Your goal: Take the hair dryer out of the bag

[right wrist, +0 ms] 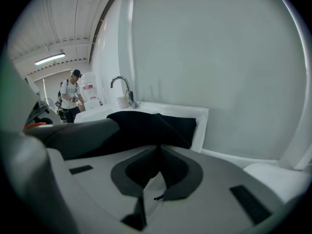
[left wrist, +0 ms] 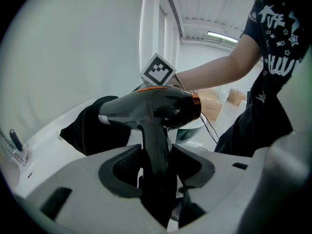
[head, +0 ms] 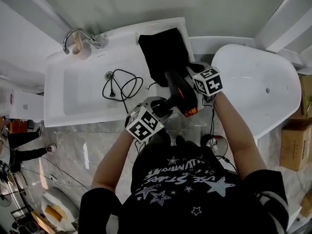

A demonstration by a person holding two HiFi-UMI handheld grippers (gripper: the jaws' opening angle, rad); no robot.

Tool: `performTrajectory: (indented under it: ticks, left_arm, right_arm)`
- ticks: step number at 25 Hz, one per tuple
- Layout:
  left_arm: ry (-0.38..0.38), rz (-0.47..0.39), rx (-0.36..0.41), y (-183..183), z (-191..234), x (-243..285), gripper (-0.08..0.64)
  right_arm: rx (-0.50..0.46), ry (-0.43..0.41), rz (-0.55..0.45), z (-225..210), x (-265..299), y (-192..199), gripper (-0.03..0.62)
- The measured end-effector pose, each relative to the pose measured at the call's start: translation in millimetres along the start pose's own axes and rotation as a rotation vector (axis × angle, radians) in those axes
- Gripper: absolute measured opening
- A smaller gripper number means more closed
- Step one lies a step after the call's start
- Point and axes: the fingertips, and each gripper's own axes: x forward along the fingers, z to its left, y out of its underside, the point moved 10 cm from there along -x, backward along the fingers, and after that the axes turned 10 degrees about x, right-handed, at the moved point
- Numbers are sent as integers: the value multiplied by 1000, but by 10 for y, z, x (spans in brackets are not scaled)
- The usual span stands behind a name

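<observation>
The hair dryer (head: 178,89), black and grey with an orange ring, hangs in the air just in front of the black bag (head: 163,52), which lies on the right end of the sink counter. My left gripper (head: 163,104) is shut on its handle; in the left gripper view the handle (left wrist: 156,150) stands upright between the pads, with the dryer's body (left wrist: 156,108) above and the bag (left wrist: 92,130) behind. My right gripper (head: 192,74) is at the bag's near edge. Its jaws (right wrist: 158,152) are closed on the black fabric (right wrist: 146,126). The dryer's cord (head: 119,84) trails into the sink.
A white sink (head: 73,94) with a chrome faucet (head: 78,35) is at the left and a white bathtub (head: 258,87) at the right. Cardboard boxes (head: 295,140) stand beyond the tub. A person (right wrist: 72,94) stands far off in the right gripper view.
</observation>
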Motion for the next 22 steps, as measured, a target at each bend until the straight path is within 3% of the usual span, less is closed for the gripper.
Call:
performTrajectory:
  ticks: [14, 22]
  left_arm:
    - [-48, -112, 13, -124, -468, -229, 204]
    - [-146, -156, -90, -200, -668, -270, 204]
  right_arm:
    - [17, -28, -8, -30, -114, 53, 26]
    - [27, -51, -47, 34, -236, 185, 51]
